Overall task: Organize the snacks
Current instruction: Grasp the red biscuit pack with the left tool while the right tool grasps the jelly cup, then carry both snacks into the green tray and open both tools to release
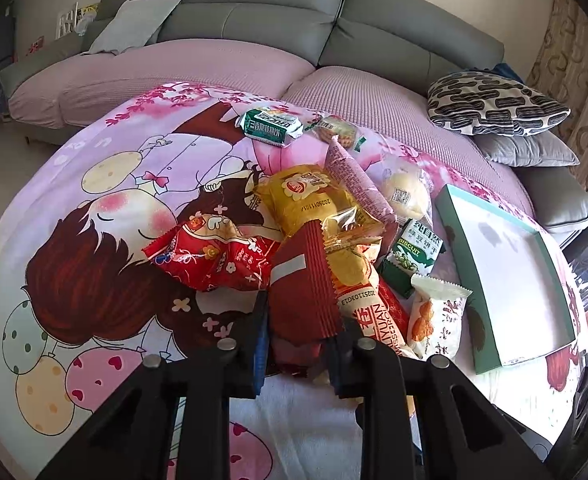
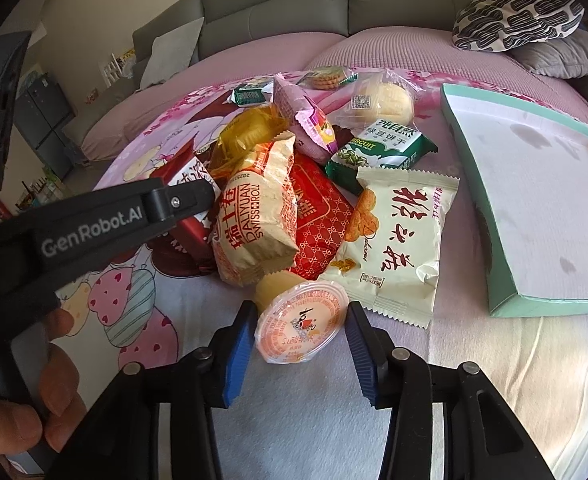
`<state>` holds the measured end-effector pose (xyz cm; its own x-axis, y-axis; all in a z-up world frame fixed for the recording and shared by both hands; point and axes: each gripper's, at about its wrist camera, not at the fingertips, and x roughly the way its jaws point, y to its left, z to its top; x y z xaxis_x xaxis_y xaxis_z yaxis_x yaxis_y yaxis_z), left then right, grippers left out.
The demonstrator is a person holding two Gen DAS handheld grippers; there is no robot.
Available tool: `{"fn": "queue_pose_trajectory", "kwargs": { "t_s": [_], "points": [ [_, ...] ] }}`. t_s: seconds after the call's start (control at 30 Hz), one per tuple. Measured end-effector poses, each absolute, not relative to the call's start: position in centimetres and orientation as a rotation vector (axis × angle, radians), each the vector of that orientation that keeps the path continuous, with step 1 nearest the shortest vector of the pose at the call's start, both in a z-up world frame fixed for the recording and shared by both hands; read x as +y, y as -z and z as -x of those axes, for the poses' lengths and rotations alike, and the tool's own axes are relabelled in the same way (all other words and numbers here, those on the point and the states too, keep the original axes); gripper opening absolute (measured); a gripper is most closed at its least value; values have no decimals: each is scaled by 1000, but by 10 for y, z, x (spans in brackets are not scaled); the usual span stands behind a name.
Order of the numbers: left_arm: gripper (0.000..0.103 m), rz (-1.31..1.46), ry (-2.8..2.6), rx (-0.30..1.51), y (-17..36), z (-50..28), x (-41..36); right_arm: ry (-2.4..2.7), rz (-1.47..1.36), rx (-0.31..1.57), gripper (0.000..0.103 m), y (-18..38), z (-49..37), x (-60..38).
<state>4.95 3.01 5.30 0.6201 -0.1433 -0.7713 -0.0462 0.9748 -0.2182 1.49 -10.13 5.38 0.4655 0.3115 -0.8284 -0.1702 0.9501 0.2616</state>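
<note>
Dark red packet lengthwise along left tool

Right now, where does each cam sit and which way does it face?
Left wrist: on the left gripper, angled down at the snack pile; jaws shut on a dark red packet.
Right wrist: on the right gripper, angled down; pads at a jelly cup; left gripper and a hand show.
Shared: Swiss roll pack, teal box, sofa.

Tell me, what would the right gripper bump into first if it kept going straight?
Probably nothing new: the round jelly cup with the orange lid already sits between its blue fingers. Just beyond lies the cream Swiss roll packet.
</note>
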Motion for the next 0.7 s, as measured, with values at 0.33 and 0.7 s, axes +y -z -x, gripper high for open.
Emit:
{"fn": "queue_pose_trajectory", "kwargs": {
  "t_s": [0.33,0.7],
  "points": [
    [25,269,37,795,-75,-39,42,-299,-169,981,48,-77,-10,-108],
    [25,256,21,744,-85,-36,41,-262,-206,915,48,-102,-9,-130]
  ]
}}
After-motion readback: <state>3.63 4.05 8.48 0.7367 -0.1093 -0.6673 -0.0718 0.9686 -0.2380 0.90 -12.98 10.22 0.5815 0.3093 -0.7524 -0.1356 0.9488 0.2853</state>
